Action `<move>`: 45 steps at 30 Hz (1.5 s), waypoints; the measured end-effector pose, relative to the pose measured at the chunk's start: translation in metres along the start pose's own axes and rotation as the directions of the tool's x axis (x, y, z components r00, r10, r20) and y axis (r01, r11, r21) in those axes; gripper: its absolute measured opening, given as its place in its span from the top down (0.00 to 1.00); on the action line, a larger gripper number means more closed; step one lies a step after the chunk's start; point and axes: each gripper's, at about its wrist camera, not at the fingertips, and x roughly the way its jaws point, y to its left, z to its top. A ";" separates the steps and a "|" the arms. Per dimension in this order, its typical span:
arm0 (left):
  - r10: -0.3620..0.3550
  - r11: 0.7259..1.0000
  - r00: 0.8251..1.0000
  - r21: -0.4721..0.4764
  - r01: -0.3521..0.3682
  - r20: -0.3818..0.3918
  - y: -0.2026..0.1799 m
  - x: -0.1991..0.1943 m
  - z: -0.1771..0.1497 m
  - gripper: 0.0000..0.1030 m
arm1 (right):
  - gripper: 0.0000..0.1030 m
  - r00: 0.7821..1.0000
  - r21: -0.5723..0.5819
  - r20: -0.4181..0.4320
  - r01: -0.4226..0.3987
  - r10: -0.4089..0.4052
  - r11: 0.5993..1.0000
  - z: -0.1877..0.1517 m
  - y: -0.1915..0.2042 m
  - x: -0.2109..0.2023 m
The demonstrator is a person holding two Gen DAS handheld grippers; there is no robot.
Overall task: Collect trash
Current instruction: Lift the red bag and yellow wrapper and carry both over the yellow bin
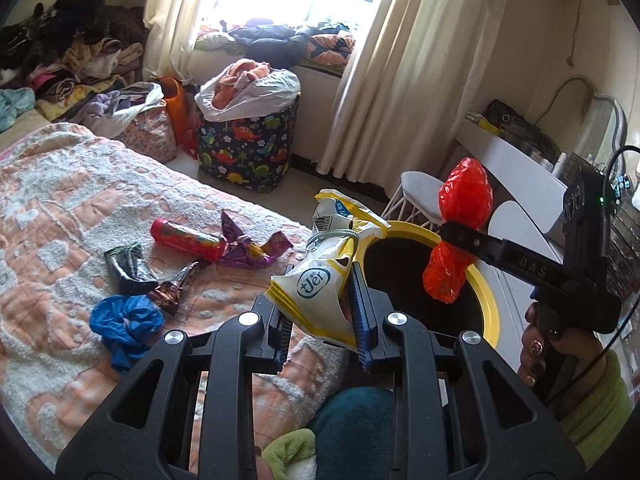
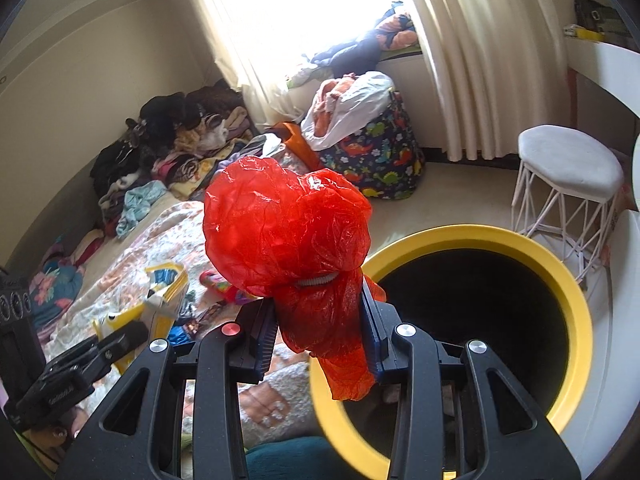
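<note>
My left gripper (image 1: pixel 320 300) is shut on a white and yellow snack bag (image 1: pixel 320 292), held by the edge of the bed next to the yellow-rimmed trash bin (image 1: pixel 488 304). My right gripper (image 2: pixel 320 320) is shut on a crumpled red plastic bag (image 2: pixel 288 232) and holds it over the left rim of the bin (image 2: pixel 576 320). In the left wrist view the red bag (image 1: pixel 464 200) hangs above the bin's opening. On the bed lie a red tube can (image 1: pixel 184 238), a purple wrapper (image 1: pixel 248 248), a dark wrapper (image 1: pixel 128 268), a brown wrapper (image 1: pixel 172 288) and a blue plastic bag (image 1: pixel 124 320).
A peach and white bedspread (image 1: pixel 60 200) covers the bed. A dinosaur-print laundry bag (image 1: pixel 248 144) stands on the floor by the curtain. A white wire stool (image 2: pixel 568 176) stands behind the bin. Clothes are piled at the bed's far end (image 1: pixel 72 52). A white desk (image 1: pixel 516 160) is at right.
</note>
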 end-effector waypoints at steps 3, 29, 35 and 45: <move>-0.015 1.000 1.000 0.014 0.015 -0.009 -0.007 0.004 -0.001 0.81 | 0.67 1.000 0.016 0.011 0.019 -0.019 1.000 0.002 -0.009 -0.002; -0.100 0.985 0.989 0.128 0.114 -0.113 -0.066 0.060 -0.011 0.81 | 0.67 0.990 0.192 0.053 0.122 -0.134 0.974 -0.002 -0.083 -0.017; -0.101 0.983 0.984 0.140 0.122 -0.149 -0.073 0.078 -0.014 0.81 | 0.66 0.988 0.225 0.040 0.137 -0.150 0.965 -0.005 -0.095 -0.014; -0.104 0.982 0.975 0.136 0.132 -0.198 -0.079 0.105 -0.016 0.81 | 0.65 0.985 0.280 0.011 0.160 -0.169 0.947 -0.012 -0.110 -0.007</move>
